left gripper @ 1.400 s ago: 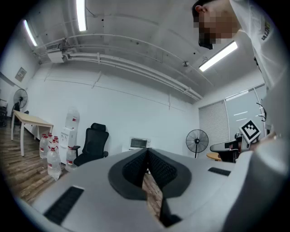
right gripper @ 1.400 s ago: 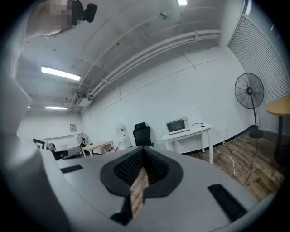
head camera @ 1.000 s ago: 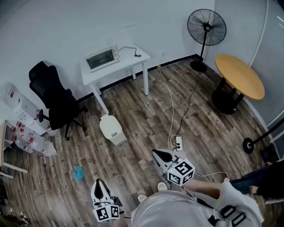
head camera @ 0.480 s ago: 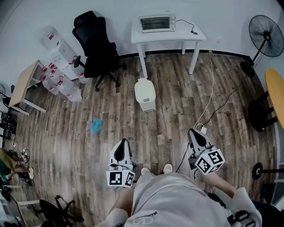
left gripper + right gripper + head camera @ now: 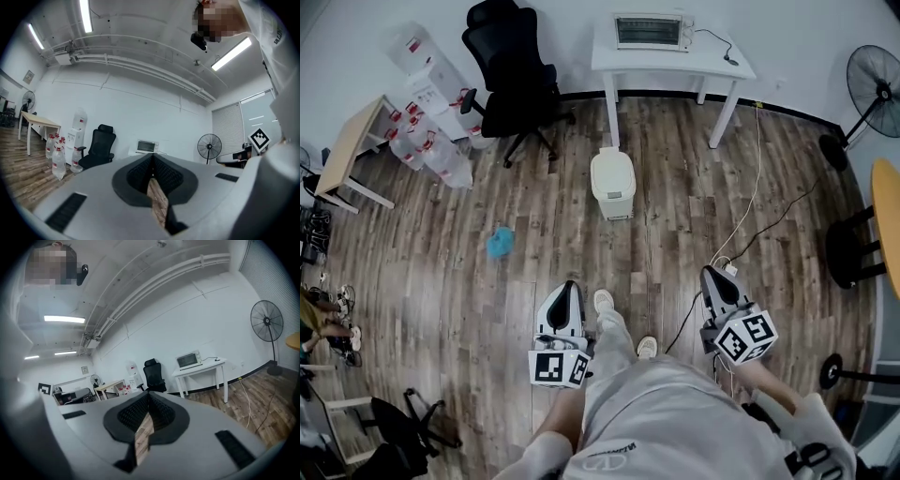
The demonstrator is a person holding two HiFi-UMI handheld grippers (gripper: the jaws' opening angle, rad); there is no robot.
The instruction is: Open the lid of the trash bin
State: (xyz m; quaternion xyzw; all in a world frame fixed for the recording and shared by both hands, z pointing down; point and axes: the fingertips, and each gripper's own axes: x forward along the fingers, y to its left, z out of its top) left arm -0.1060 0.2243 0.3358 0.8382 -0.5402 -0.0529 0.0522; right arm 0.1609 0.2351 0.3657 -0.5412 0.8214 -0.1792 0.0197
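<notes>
The cream trash bin (image 5: 612,183) stands on the wood floor in front of the white table, lid down, in the head view. My left gripper (image 5: 568,287) is held low and well short of the bin, shut and empty. My right gripper (image 5: 712,275) hangs further right, also shut with nothing in it. In the left gripper view the gripper (image 5: 152,158) has its jaws meeting at the tips, and the bin is hidden behind them. The right gripper view shows that gripper (image 5: 149,396) the same way, with only a strip of floor in the gap.
A white table (image 5: 722,62) with a toaster oven (image 5: 651,31) stands behind the bin. A black office chair (image 5: 512,73) and water bottles (image 5: 431,145) are at the back left. A blue object (image 5: 499,244) lies on the floor. Cables and a power strip (image 5: 728,269) run at the right, near a fan (image 5: 881,94).
The view has swung so the bin now sits at the upper middle, slightly closer. One foot has stepped forward between the grippers. Both grippers stay shut and low.
</notes>
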